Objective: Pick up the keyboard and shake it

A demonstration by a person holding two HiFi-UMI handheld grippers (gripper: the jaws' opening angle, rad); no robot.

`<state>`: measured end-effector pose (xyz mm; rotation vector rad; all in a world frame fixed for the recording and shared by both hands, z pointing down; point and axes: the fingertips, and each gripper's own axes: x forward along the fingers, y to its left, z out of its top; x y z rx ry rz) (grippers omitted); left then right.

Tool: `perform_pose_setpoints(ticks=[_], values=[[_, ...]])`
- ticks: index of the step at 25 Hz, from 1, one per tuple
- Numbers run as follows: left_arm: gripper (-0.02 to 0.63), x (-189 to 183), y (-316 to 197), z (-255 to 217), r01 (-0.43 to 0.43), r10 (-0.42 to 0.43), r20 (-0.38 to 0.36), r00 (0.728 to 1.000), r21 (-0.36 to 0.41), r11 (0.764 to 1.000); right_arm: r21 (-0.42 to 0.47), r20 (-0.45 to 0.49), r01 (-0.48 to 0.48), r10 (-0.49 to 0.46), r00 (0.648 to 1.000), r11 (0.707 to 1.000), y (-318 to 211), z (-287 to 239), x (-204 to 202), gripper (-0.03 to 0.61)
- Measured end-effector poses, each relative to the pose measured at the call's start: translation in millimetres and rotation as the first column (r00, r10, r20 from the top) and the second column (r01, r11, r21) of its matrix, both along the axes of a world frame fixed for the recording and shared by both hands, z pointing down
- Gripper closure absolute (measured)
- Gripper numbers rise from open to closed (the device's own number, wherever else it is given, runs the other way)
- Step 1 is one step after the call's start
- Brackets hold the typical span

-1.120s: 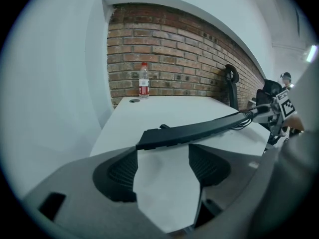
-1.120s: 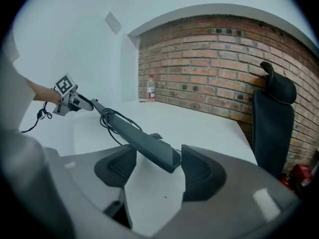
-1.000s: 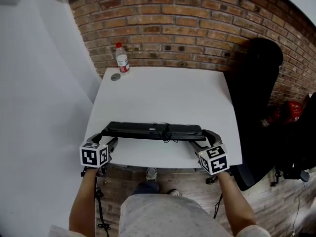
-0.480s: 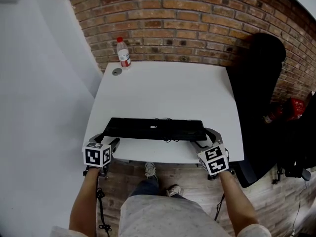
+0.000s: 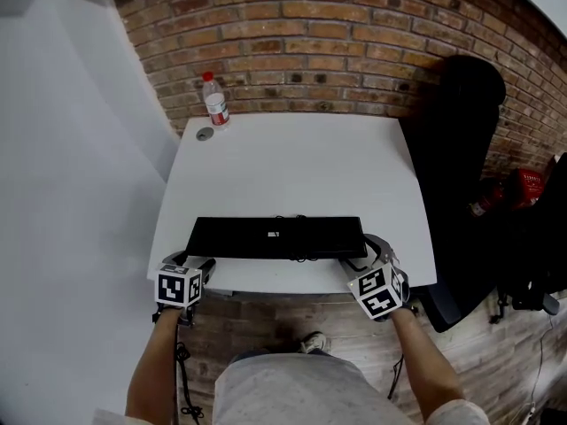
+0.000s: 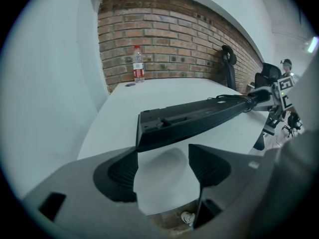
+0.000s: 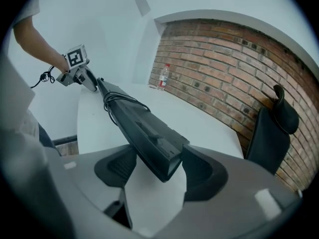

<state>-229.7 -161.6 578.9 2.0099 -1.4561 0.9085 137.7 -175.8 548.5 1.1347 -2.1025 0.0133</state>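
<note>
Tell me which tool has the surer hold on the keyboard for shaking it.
Right, probably. The right tool has the keyboard end seated deep between both pads. The left tool catches its end only near the pad tips, so that side may slip first.

Both bare forearms, the left forearm (image 5: 149,374) and the right forearm (image 5: 418,370), reach forward and slightly outward from the body. The left gripper (image 5: 197,260) and the right gripper (image 5: 370,248) sit level with each other, well apart, jaws angled inward toward one another. Each carries its marker cube facing up: the left cube (image 5: 178,288) and the right cube (image 5: 376,291). The jaws of each gripper stand wide, clamped on one end of the keyboard (image 5: 275,237), the left end at the jaw tips, the right end deeper between the pads.
</note>
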Motion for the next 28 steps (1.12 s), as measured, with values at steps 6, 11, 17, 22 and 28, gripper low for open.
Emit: perform_pose_setpoints(ticks=[6,11,17,22,28], values=[[0.295,-1.9,3.2,8.9,-0.034,0.034,0.001,0.999,-0.031,0.999,-0.01,-0.089,-0.019,0.018,0.996,1.0,5.4,9.3,-0.9,0.287],[0.295,-2.2,6.4,9.0,-0.058,0.058,-0.012,0.998,-0.036,0.998,-0.038,-0.15,-0.045,0.038,0.988,0.998,13.6,17.9,-0.4,0.283],[0.293,-1.5,7.0,6.5,-0.082,0.082,0.006,0.997,-0.032,0.996,-0.029,-0.166,-0.088,0.082,0.983,0.996,18.9,20.2,0.4,0.285],[0.293,-0.4,16.4,6.1,-0.085,0.085,0.002,0.996,-0.029,0.996,-0.044,-0.169,-0.115,0.106,0.98,0.992,30.0,21.9,2.3,0.309],[0.298,7.3,26.6,0.0,-0.078,0.079,-0.057,0.995,0.003,0.997,-0.072,-0.129,-0.161,0.151,0.98,0.984,52.7,21.6,1.4,0.317]])
